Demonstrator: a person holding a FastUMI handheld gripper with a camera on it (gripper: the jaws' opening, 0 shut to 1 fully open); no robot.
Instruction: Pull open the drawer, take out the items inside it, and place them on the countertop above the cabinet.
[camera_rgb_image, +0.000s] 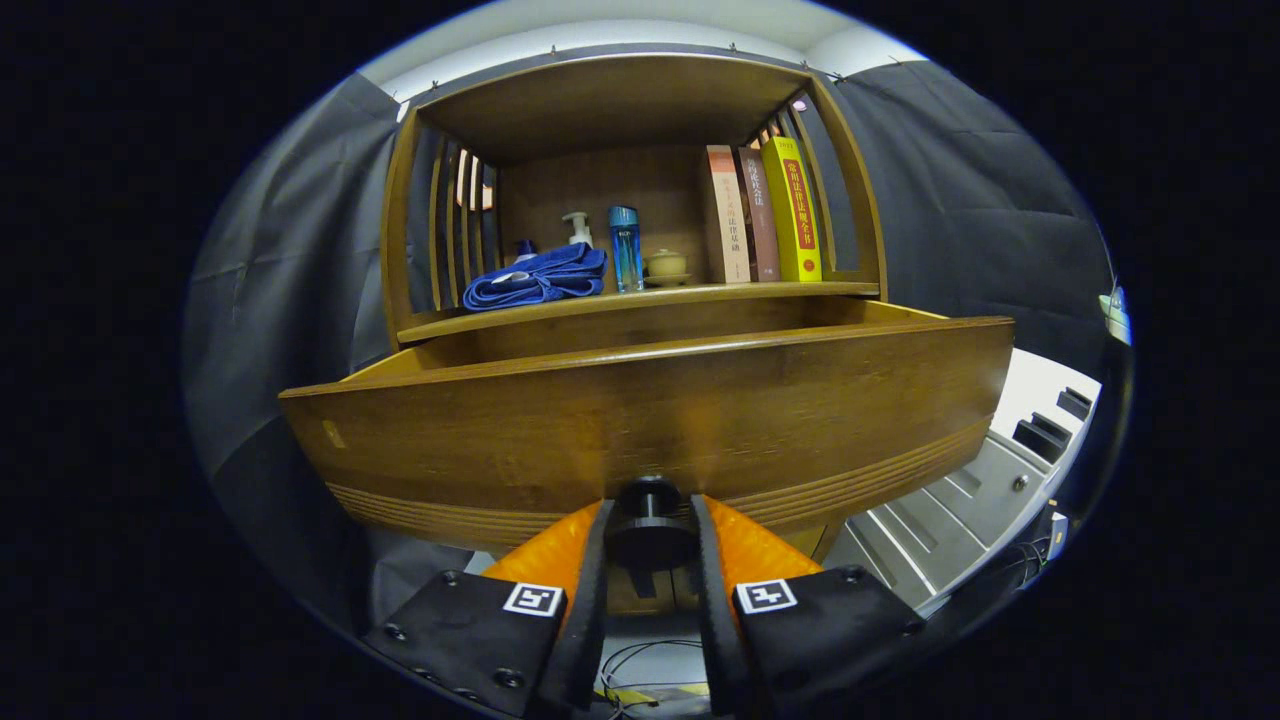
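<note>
While the gripper points level at the cabinet from low down, both fingers are clamped on the round dark knob of the brown wooden drawer, which stands pulled out at twelve o'clock from them. Beyond, on the wooden countertop, lie a folded blue cloth, a blue bottle and three upright books.

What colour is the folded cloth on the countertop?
Blue; the folded cloth lies on the wooden countertop, clearest in the gripper view.
</note>
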